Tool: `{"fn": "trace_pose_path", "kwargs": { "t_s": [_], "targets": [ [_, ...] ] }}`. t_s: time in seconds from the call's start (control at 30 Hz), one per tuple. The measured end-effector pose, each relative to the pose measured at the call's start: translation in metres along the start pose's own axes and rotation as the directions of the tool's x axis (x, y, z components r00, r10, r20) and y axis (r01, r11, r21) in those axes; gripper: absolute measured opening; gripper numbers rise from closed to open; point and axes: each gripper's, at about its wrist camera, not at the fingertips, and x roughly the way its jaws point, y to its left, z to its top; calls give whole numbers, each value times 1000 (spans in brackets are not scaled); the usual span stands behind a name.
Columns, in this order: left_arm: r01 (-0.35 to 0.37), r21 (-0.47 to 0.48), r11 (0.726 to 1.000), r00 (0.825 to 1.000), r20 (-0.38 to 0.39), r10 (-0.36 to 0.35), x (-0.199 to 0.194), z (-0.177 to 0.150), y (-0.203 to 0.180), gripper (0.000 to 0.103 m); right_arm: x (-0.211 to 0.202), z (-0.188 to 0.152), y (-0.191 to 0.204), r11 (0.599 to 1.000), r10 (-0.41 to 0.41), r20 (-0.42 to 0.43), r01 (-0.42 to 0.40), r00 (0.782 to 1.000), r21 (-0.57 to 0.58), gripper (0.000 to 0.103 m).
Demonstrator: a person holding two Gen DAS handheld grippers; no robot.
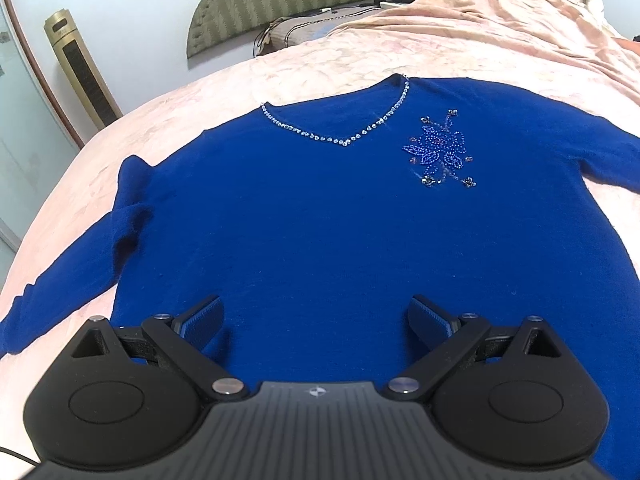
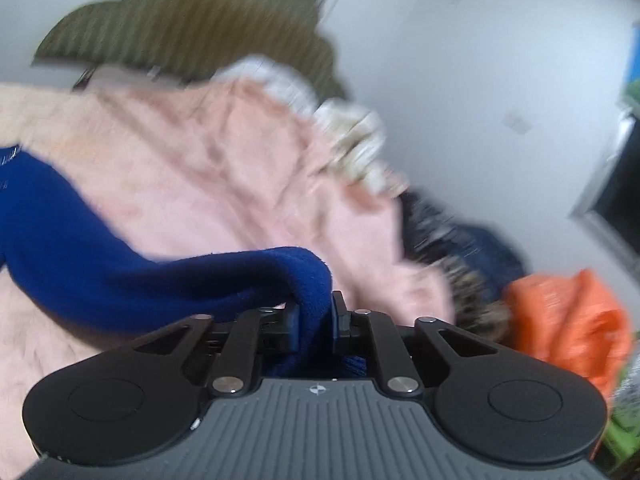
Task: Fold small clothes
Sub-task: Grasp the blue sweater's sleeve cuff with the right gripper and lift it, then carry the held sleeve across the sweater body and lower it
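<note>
A blue sweater (image 1: 320, 216) lies spread flat, front up, on a pink bedspread (image 1: 168, 120) that covers the bed, its V-neck trimmed with rhinestones (image 1: 344, 136) pointing toward the headboard (image 1: 280, 0). A beaded flower (image 1: 440, 150) sits on the chest, to the right of the neckline in the left wrist view. One sleeve (image 1: 72, 280) runs along the bed's left edge toward the near corner. The left gripper (image 1: 316, 312) hovers tilted downward above the sweater's lower body, near the bed's near edge; its jaws stand wide apart with nothing between them, the ribbed pads (image 1: 208, 316) clear of the cloth. The right gripper (image 2: 316, 312), aimed at a shallower downward angle, has its jaws drawn narrow and pinched on the other sleeve (image 2: 168, 276), which rises off the bedspread and bends over the fingers. This view is motion-blurred. An orange garment (image 2: 568, 320) lies near the bed's right edge.
</note>
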Motion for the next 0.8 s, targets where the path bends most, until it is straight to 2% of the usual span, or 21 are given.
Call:
{"fn": "trace_pose_path", "kwargs": {
  "t_s": [0.03, 0.1, 0.13, 0.17, 0.2, 0.23, 0.27, 0.33, 0.4, 0.43, 0.5, 0.53, 0.57, 0.6, 0.63, 0.73, 0.8],
  "targets": [
    [4, 3, 1000, 1000, 4, -4, -1, 0, 0, 99, 21, -3, 4, 999, 3, -67, -5, 998, -39, 42],
    [-3, 15, 1000, 1000, 16, 3, -2, -1, 0, 99, 40, -10, 13, 988, -121, -123, 108, 985, -107, 46],
    [-14, 22, 1000, 1000, 19, 14, -2, -2, 0, 99, 37, -16, 9, 982, -173, -109, 163, 979, -97, 49],
    [-22, 26, 999, 1000, 19, 21, -1, -1, -1, 99, 30, -19, -1, 983, -181, -93, 179, 979, -30, 57],
    [-19, 27, 999, 1000, 16, 19, 0, -1, -1, 99, 21, -23, -17, 981, -168, -80, 175, 983, 87, 63],
    [-12, 25, 1000, 1000, 14, 11, 1, 0, -1, 99, 11, -29, -36, 962, -137, -61, 148, 989, 229, 72],
    [-3, 23, 1000, 1000, 11, 3, 1, 1, -2, 99, 0, -38, -56, 917, -91, -30, 96, 995, 387, 76],
    [9, 26, 1000, 1000, 11, -10, 2, 3, -5, 99, -9, -59, -83, 786, 27, 22, -35, 999, 618, 76],
    [16, 43, 999, 1000, 15, -17, 0, 2, -10, 99, -4, -83, -96, 587, 205, 92, -198, 974, 785, 76],
    [18, 52, 999, 1000, 16, -19, 0, 2, -12, 99, 3, -96, -97, 463, 296, 138, -268, 945, 845, 76],
    [16, 67, 998, 1000, 18, -17, -1, 1, -15, 99, 21, -117, -87, 259, 398, 202, -321, 895, 911, 76],
    [15, 71, 997, 1000, 19, -16, -1, 0, -15, 99, 30, -126, -83, 175, 426, 224, -322, 877, 930, 76],
    [12, 73, 997, 1000, 18, -14, -1, 0, -15, 99, 40, -135, -76, 103, 439, 235, -309, 867, 946, 76],
    [8, 71, 997, 1000, 15, -9, 0, -1, -14, 99, 47, -141, -69, 59, 443, 238, -293, 864, 954, 77],
    [4, 68, 998, 1000, 12, -5, 0, -1, -13, 99, 52, -142, -62, 37, 430, 258, -302, 865, 953, 74],
    [2, 54, 999, 1000, 3, -2, 1, 0, -11, 99, 62, -128, -49, 67, 377, 272, -319, 885, 945, 73],
    [3, 51, 999, 1000, 8, -3, -2, -1, -9, 99, 72, -113, -43, 129, 339, 257, -315, 905, 940, 72]
  ]
}}
